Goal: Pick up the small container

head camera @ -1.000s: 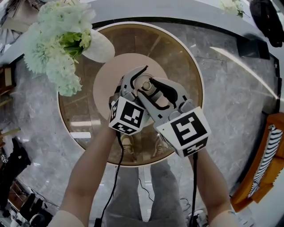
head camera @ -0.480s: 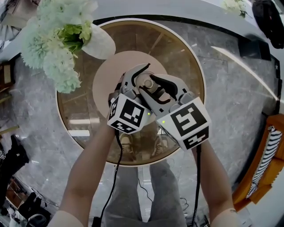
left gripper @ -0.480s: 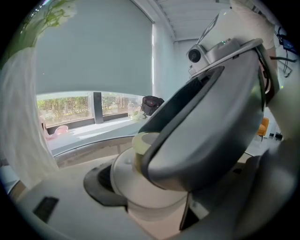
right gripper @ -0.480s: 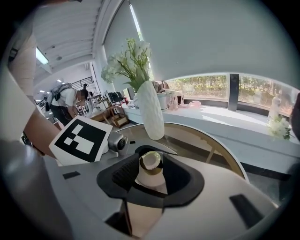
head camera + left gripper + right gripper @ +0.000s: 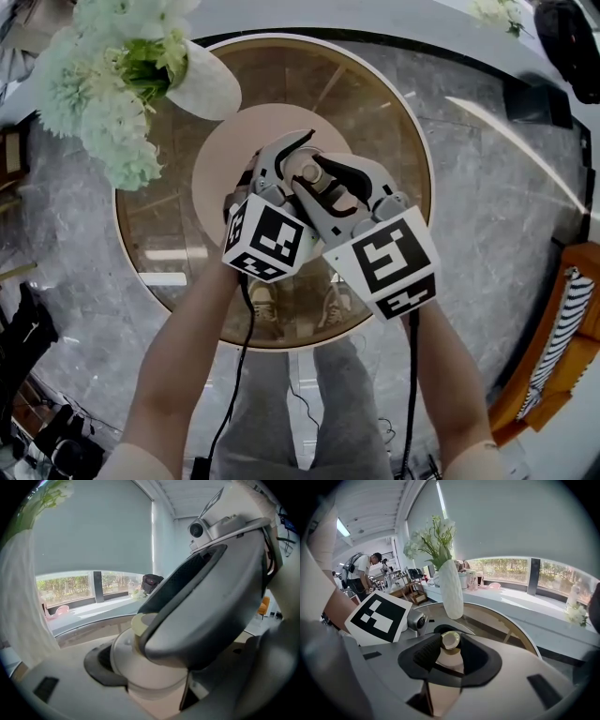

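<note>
The small container [image 5: 150, 679] is a white pot with a pale yellow knob [image 5: 450, 640] on its lid. It sits over the pink round mat [image 5: 225, 150] in the middle of the table. My left gripper [image 5: 284, 164] is shut on the pot's body, its dark pad [image 5: 98, 665] against the side. My right gripper [image 5: 450, 649] reaches over from the right with its jaws either side of the knob, and they are closing. The big grey jaw of the right gripper [image 5: 211, 606] hides the pot's right side in the left gripper view. Whether the pot touches the mat I cannot tell.
A white vase [image 5: 202, 89] with pale green flowers [image 5: 103, 94] stands at the far left of the round glass table [image 5: 394, 122]. Marble floor shows around and through the table. A person [image 5: 363, 573] stands far off to the left.
Both grippers have edged slightly up and left together. The right gripper's jaws have narrowed around the knob. The left gripper's hold on the pot looks the same.
</note>
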`<state>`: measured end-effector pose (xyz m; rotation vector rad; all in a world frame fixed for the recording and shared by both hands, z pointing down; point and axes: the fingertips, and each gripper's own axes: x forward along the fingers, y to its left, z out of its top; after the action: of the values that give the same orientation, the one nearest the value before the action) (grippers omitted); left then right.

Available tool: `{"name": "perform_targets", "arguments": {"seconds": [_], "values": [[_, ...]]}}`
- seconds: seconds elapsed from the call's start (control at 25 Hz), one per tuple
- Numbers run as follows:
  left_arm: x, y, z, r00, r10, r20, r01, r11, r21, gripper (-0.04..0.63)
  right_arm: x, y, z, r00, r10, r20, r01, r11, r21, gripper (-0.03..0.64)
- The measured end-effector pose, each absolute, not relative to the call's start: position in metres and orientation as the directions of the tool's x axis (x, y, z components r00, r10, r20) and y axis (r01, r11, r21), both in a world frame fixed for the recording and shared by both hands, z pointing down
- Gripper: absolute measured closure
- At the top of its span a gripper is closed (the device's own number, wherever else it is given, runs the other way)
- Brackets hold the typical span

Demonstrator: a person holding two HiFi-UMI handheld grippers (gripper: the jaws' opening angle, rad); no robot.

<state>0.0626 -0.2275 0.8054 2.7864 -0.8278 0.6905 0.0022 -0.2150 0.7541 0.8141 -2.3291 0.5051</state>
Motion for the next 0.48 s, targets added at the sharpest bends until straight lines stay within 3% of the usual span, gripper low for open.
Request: {"name": "perform_targets", "arguments": {"seconds": [0.48], "values": [[0.053,-0.216,0.775,0.736,-0.482,0.475,-0.563,-0.825,0.037,0.247,-0.007,-0.203,0.723,-0.643,-0.421,0.640,-0.640,0.754,-0.148,0.488]]}}
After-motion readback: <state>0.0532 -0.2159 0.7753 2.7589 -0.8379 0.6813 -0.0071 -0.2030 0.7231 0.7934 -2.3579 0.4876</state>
